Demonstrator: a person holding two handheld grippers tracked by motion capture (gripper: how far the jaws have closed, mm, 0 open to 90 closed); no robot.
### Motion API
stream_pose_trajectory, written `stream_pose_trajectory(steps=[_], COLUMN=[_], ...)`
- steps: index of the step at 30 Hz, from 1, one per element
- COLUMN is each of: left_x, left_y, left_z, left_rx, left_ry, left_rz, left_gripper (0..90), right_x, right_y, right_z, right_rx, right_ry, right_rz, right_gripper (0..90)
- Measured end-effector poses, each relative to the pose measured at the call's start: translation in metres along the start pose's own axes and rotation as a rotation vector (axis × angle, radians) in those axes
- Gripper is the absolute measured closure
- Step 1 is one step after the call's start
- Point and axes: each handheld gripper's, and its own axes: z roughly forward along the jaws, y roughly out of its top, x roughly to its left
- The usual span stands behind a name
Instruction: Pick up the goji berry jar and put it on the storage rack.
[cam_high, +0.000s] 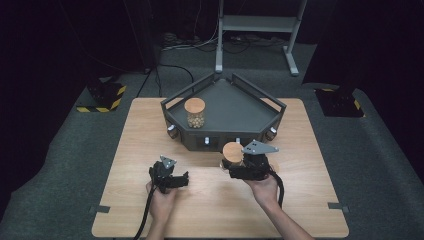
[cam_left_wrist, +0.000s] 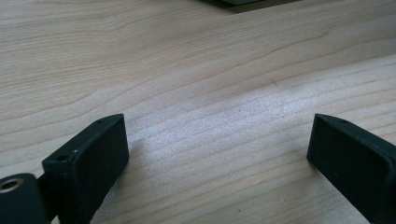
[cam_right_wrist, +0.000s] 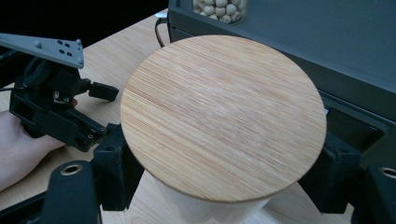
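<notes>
Right gripper (cam_right_wrist: 219, 186) clenched on a jar (cam_right_wrist: 205, 210) just under its round bamboo lid (cam_right_wrist: 223, 116), one black jaw pressed on each side. Jar contents hidden by that lid in the right gripper view and too small to read from above; only a sliver of pale wall visible beneath the rim. Jar (cam_high: 232, 155) held at the front of the bench (cam_high: 300, 200), just before the near wall of the dark angular tray (cam_high: 240, 107); touching the bench or lifted clear, impossible to tell. Inside the tray, toward its left side, a second jar (cam_high: 195, 114) with a matching lid, upright, filled with small pale round pieces; cut off at the top edge in the right gripper view. Rest of the tray floor bare. Left gripper (cam_left_wrist: 217, 154) released, jaws spread wide over plain wood, nothing between them; seen from above (cam_high: 172, 177) resting low on the bench, well apart from the held jar. Broad open wood around both hands, more toward the left and near edges. Beyond the bench, dark carpet, cables and a grey stand base (cam_high: 255, 30), mostly lost in shadow.
</notes>
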Motion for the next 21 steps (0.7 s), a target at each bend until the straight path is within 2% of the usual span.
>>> stream_pose_trajectory(steps=[11, 21], left_x=[0.0, 0.0], left_y=[0.0, 0.0], left_z=[0.0, 0.0], left_rx=[0.0, 0.0], left_ry=[0.0, 0.0], left_rz=[0.0, 0.0], left_gripper=[5.6, 5.6], right_x=[-0.002, -0.008], right_y=[0.005, 0.023], right_z=[0.006, 0.005], right_rx=[0.006, -0.006], right_ry=[0.002, -0.003], right_rz=[0.009, 0.026], right_gripper=[25.5, 25.5])
